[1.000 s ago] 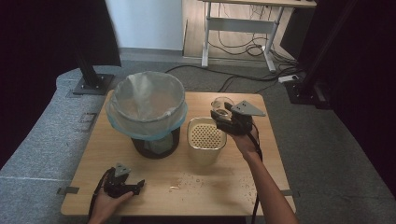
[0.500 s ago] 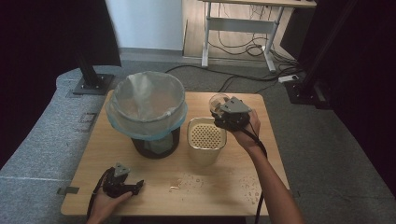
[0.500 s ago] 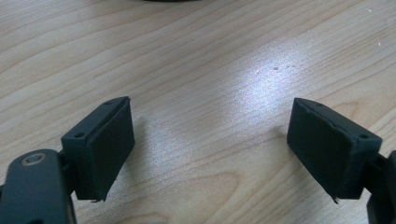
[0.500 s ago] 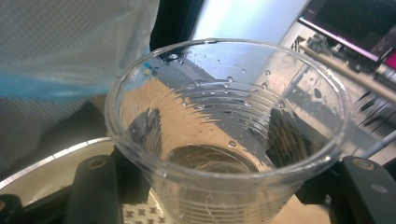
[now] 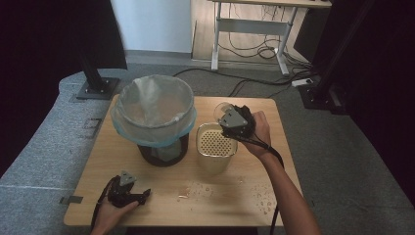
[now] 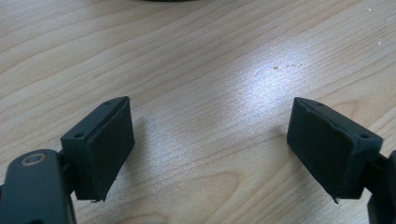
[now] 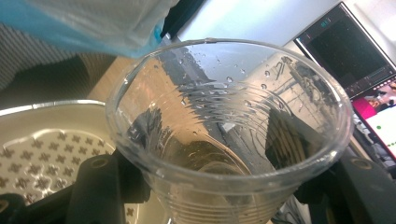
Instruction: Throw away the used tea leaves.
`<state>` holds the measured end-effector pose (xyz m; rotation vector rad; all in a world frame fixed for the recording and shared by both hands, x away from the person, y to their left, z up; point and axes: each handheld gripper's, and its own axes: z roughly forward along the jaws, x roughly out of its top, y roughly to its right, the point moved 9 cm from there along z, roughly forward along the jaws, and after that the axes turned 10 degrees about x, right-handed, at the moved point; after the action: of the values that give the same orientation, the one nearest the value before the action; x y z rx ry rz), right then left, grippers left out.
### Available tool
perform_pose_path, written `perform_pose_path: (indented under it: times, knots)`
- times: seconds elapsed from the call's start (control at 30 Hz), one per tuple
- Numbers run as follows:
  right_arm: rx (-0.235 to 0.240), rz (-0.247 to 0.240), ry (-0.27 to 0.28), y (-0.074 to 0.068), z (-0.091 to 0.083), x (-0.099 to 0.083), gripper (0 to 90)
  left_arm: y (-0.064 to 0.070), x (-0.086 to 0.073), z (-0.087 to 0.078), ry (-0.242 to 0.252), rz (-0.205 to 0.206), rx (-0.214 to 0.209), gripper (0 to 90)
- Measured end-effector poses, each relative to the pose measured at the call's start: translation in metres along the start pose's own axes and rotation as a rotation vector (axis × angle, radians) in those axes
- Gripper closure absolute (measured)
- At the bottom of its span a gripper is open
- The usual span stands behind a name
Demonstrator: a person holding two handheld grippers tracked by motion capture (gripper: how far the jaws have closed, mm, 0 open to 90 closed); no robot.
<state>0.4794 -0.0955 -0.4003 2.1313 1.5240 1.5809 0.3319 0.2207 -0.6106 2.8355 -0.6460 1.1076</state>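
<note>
Cup: we see a clear plastic cup point(image 7: 229, 135) filling the middle of the right gripper view, tilted, droplets on its inner wall; in the high view it point(image 5: 222, 110) sits right of centre, just above the canister.
Right gripper: we find the right gripper point(image 5: 234, 122) right of centre in the high view, its jaws clenched on the cup's sides, one dark pad point(image 7: 105, 184) showing at the lower left of its own view.
Left gripper: the left gripper point(image 5: 128, 192) lies low at the lower left of the high view; in its own view we see the jaws spread wide, grasping nothing, with bare wood between them.
Canister: a pale canister point(image 5: 216, 147) with a perforated top stands at the centre, directly under the cup and touching the bin's side; its rim point(image 7: 51, 107) runs along the left of the right gripper view.
Bin: a dark bin point(image 5: 154, 117) lined with a pale blue bag stands left of centre, close beside the cup's path; the bag's edge point(image 7: 93, 28) hangs in the upper left of the right gripper view.
Table: on the wooden table point(image 5: 161, 196) we see wet drops point(image 5: 195, 188) below the canister.
</note>
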Motion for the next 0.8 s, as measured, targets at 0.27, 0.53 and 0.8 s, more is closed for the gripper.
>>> perform_pose_path:
  times: [0.27,0.53,0.8]
  knots:
    - [-0.055,-0.244,-0.114,-0.004,0.005,-0.007,37.8,0.0,0.0,0.0,0.001,0.0,0.0,14.4]
    - [-0.117,-0.517,-0.219,-0.009,0.01,-0.011,38.5,-0.001,0.0,0.0,0.001,0.002,-0.002,14.3]
    - [-0.216,-0.754,-0.281,-0.008,0.013,-0.015,39.3,-0.001,0.0,0.0,0.002,0.002,-0.001,14.3]
